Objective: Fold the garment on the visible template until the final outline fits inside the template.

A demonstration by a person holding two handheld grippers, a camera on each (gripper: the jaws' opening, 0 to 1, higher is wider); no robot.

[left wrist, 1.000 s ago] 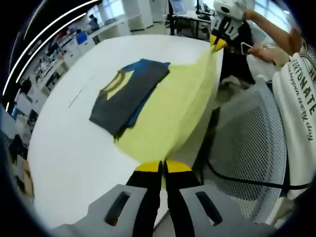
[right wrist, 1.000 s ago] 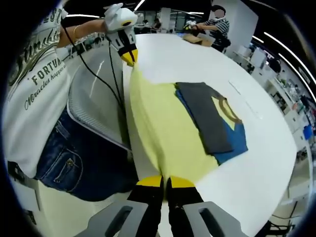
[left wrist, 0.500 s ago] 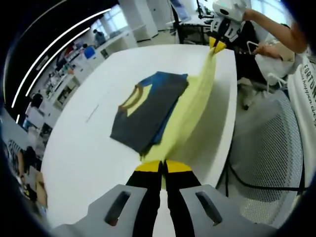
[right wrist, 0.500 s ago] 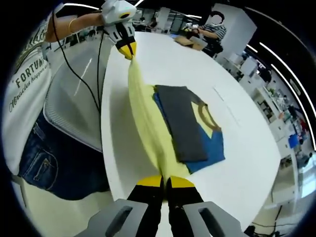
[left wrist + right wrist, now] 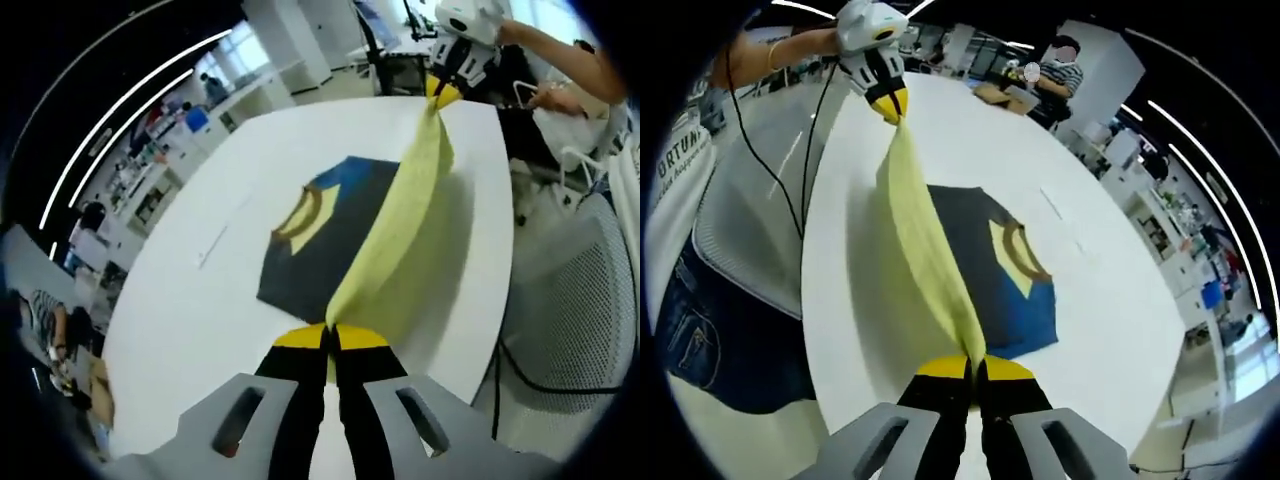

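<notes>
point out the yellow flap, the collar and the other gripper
yellow flap (image 5: pixel 400 235), left gripper view, middle of the lifted panel
collar (image 5: pixel 1019 250), right gripper view, brown neckband curve
right gripper (image 5: pixel 443 92), left gripper view, yellow jaw tips pinching the flap's far corner

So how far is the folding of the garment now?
Done: the garment already lies partly folded on the table. In hand: both grippers, left and right, hold its yellow flap stretched above it. Left: laying the flap down; no template outline is discernible.

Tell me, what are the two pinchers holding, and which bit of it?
Both hold the yellow garment. The left gripper and the right gripper each pinch one end of its raised edge, stretching it above the white table.
</notes>
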